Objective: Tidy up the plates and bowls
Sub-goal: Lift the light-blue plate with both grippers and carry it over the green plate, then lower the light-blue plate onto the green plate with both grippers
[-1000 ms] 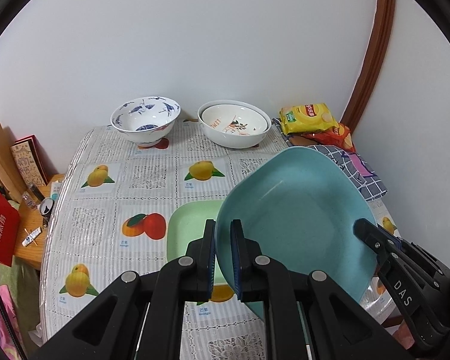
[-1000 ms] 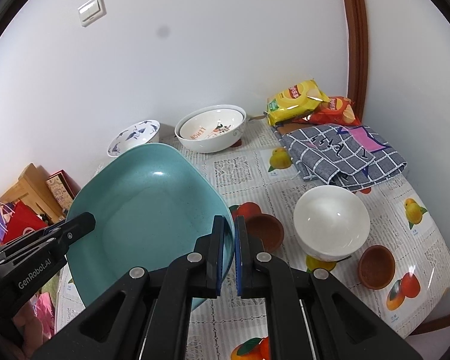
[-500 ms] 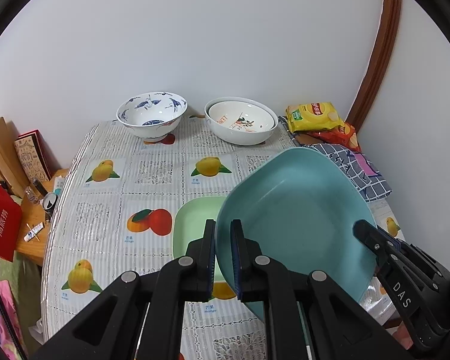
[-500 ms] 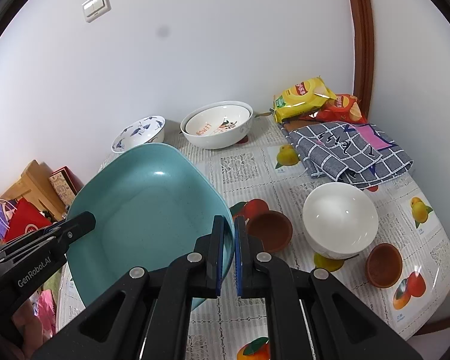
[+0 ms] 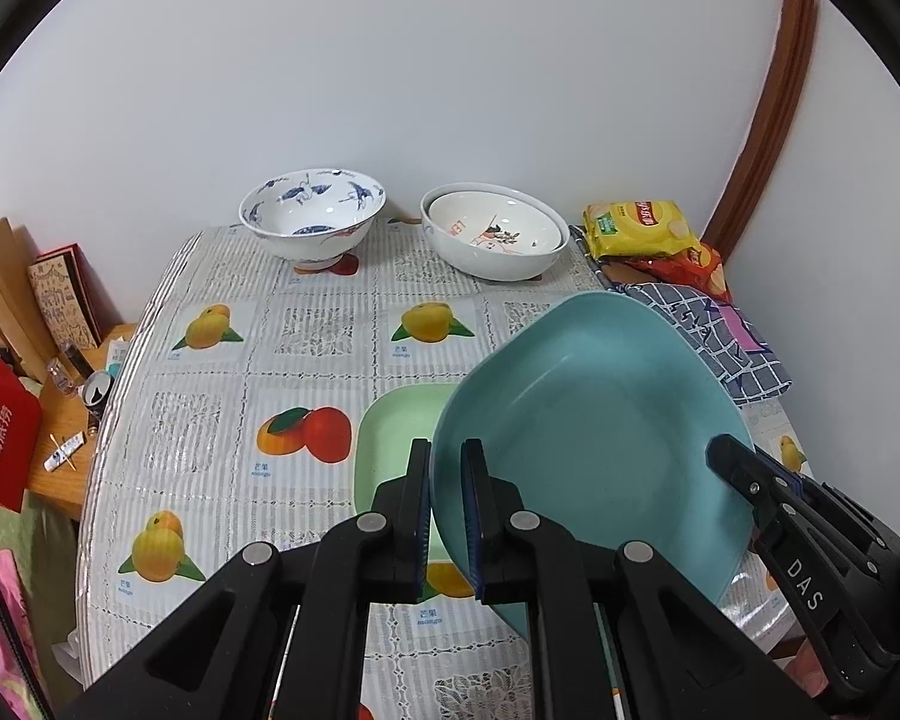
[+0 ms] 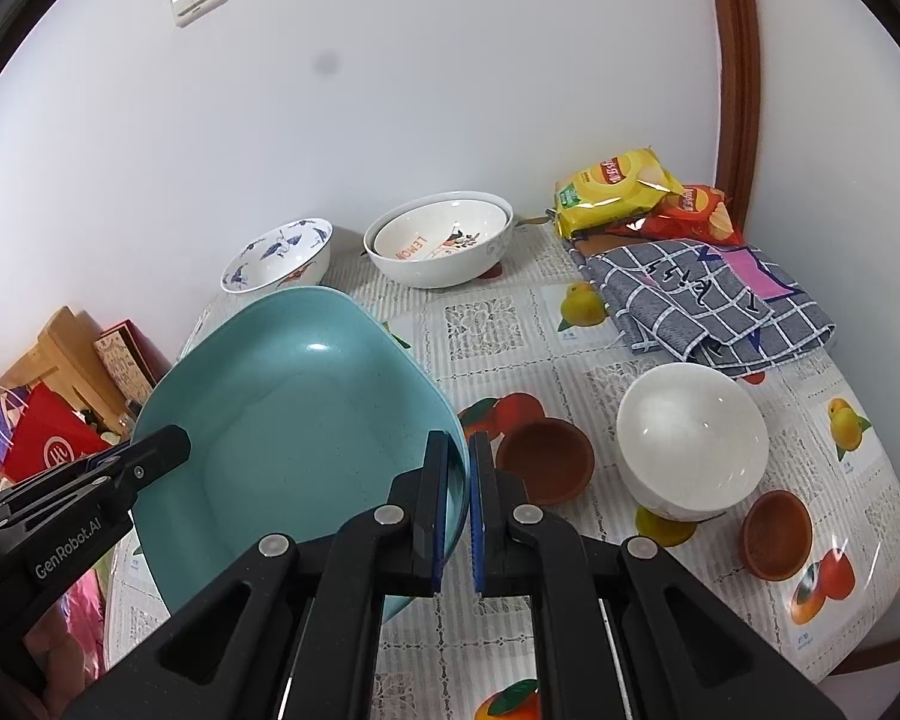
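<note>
A large teal plate point(image 5: 594, 420) point(image 6: 294, 420) hangs tilted above the table, held by both grippers. My left gripper point(image 5: 446, 468) is shut on its left rim and my right gripper point(image 6: 459, 462) is shut on its right rim. Under it lies a light green plate point(image 5: 390, 438), partly hidden. At the back stand a blue-patterned bowl point(image 5: 312, 216) point(image 6: 279, 255) and two nested white bowls point(image 5: 495, 237) point(image 6: 441, 237). A plain white bowl point(image 6: 690, 444) and two small brown bowls point(image 6: 546, 459) point(image 6: 774, 531) sit on the right side.
Snack bags point(image 5: 636, 228) point(image 6: 618, 192) and a checked cloth point(image 6: 708, 300) lie at the back right. The fruit-print tablecloth point(image 5: 222, 432) covers the table against the wall. A lower wooden shelf point(image 5: 66, 480) with small items and a red bag point(image 5: 0, 426) stands left.
Both grippers have kept their hold on the teal plate. The table and bowls have slid slightly down and right in the views; the plate sits a little higher above the green plate.
</note>
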Motion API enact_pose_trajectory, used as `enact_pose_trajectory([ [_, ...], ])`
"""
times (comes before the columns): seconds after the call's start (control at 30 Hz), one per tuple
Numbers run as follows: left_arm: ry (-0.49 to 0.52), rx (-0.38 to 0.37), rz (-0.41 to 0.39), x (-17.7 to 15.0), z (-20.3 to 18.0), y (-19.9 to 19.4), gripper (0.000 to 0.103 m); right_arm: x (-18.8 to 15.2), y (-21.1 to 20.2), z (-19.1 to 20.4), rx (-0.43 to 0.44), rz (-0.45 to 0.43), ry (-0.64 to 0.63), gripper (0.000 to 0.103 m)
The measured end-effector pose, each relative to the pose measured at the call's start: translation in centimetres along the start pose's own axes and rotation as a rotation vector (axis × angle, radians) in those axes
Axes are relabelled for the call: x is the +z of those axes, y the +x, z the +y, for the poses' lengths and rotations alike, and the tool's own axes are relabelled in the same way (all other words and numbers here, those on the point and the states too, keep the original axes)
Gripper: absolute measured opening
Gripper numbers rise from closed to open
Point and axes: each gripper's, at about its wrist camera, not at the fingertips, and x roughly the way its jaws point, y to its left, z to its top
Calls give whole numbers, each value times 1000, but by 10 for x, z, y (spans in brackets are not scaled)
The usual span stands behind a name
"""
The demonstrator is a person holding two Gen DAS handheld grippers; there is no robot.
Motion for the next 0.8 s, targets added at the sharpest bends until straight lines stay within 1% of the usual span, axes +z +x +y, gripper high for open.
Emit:
enact_pose_trajectory([
  [0.43,-54,33,45,-3,34,26,10,-2,38,20,27,58,-41,7],
  [0.67,-70,48,88,-10,48,50,10,-10,67,27,40,108,-54,7],
  [0.8,-74,50,127,-17,54,68,10,-18,85,28,40,141,-57,7],
])
